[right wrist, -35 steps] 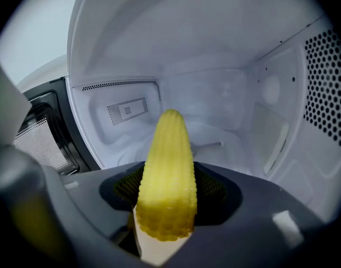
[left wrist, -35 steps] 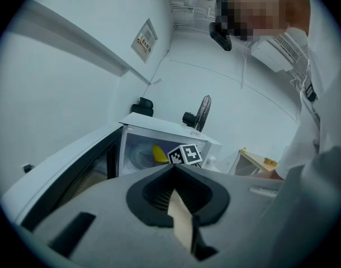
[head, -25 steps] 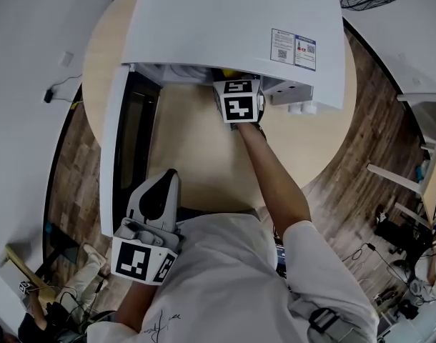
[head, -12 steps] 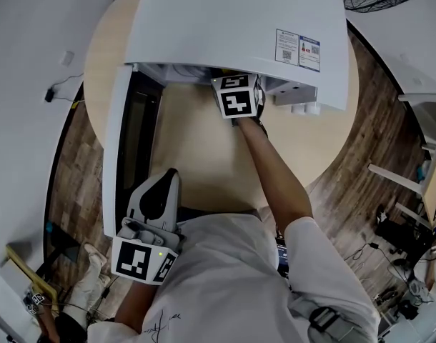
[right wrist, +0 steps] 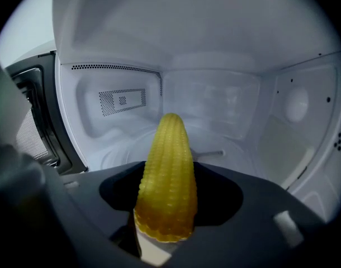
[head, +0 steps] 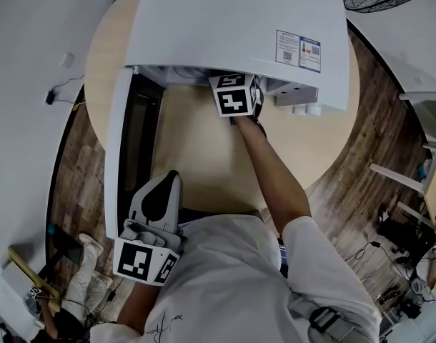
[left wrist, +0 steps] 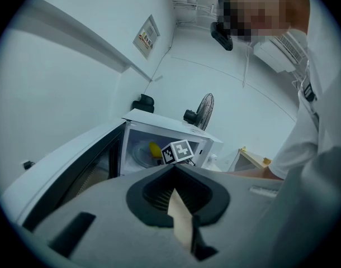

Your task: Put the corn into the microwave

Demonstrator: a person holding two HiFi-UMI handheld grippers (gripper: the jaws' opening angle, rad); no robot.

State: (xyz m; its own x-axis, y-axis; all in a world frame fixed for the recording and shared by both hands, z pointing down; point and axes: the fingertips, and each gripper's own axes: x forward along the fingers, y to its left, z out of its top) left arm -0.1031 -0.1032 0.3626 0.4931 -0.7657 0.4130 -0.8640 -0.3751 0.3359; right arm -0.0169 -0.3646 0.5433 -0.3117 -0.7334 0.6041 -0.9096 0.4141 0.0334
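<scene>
Over the last second the right tool (right wrist: 159,240) has crept a little further toward the far edge of the bench (head: 204,156). Its marker cube now sits half tucked under the front lip of the microwave (head: 232,27), where before it stood just clear of it. I judge that the carry is nearly over: the load is already past the doorway, and only the set-down and release are left.

The right tool is pinching the corn cob (right wrist: 166,177) at its thick end. The cob points straight out along the jaws, tip first, toward the back wall of the cavity. It hangs above the glass turntable (right wrist: 215,149), not yet resting on it as far as I can tell.

The microwave door (head: 121,148) stands swung open along the left edge of the bench. The left tool (head: 155,213) hangs back at the near edge, jaws pressed together with nothing between them
</scene>
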